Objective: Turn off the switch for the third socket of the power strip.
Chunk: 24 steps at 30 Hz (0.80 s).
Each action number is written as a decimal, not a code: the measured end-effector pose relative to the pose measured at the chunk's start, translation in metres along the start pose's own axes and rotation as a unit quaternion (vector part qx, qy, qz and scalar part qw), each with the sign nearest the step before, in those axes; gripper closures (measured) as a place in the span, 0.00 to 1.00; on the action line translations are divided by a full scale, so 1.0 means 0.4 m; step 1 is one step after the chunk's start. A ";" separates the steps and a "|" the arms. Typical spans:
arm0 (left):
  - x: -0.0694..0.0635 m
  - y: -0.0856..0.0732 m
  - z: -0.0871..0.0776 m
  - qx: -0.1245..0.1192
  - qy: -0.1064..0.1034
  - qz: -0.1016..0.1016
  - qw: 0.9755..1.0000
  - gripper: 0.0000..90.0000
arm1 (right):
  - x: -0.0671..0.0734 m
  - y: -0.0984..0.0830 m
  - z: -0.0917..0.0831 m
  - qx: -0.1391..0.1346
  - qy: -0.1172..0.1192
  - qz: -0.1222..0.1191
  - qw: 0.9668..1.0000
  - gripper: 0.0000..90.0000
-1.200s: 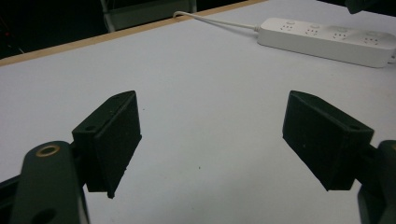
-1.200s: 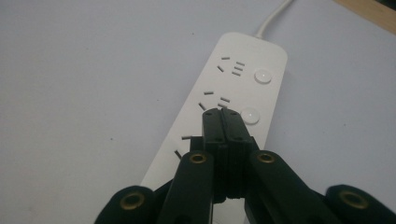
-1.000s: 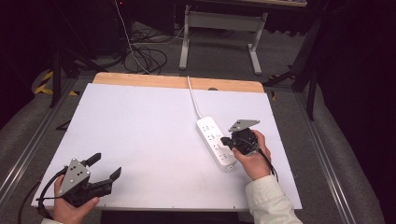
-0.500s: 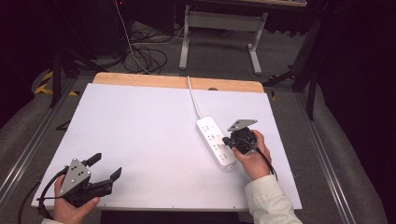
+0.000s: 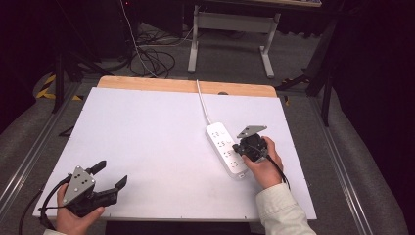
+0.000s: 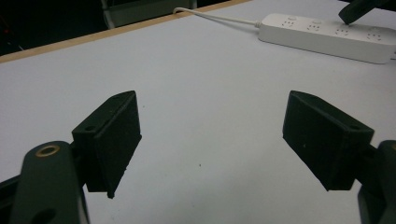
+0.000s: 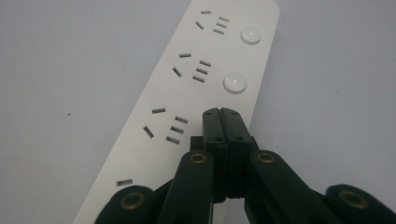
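The right gripper (image 7: 223, 114) has its two black jaws pressed fully together, with nothing between them, and in the right gripper view their joined tips rest over the white power strip (image 7: 196, 88) at the place of its third round button, in the lower middle of the frame. Whether the tips really press the surface cannot be told. Two other round white buttons (image 7: 235, 82) are free above the tips, each beside a group of socket slots. In the high view this right gripper (image 5: 243, 147) sits at the right edge of the power strip (image 5: 222, 147), right of the centre of the frame, and the person's right hand (image 5: 264, 164) holds it from below with a light sleeve behind. The strip lies slanted on the white table (image 5: 147, 137), and its white cord (image 5: 201, 103) runs up to the wooden far edge of the table. The left gripper (image 5: 110, 176) is well apart, at the lower left of the frame, held by the left hand (image 5: 73, 220). Its jaws are spread wide over bare table, and in the left gripper view the left gripper (image 6: 210, 135) has nothing between them, while the power strip (image 6: 322, 35) appears in the upper right corner.
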<state>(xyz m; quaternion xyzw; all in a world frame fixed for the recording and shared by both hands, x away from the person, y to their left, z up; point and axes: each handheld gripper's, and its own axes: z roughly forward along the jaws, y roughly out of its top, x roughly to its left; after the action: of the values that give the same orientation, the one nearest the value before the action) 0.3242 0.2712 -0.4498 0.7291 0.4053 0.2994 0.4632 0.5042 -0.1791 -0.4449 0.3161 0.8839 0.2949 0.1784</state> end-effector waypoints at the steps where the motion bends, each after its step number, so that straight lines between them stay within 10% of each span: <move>1: 0.000 0.000 0.000 0.000 0.000 0.000 1.000 0.22 | 0.000 0.000 0.001 0.000 -0.001 0.000 1.000 1.00; 24: -0.002 0.000 0.001 0.000 0.000 0.000 1.000 0.22 | 0.003 -0.001 0.009 0.007 -0.006 0.003 1.000 1.00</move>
<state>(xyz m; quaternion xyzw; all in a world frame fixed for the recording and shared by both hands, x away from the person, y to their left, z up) 0.3241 0.2706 -0.4502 0.7290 0.4054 0.2992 0.4634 0.5048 -0.1770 -0.4478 0.3221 0.8838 0.2875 0.1802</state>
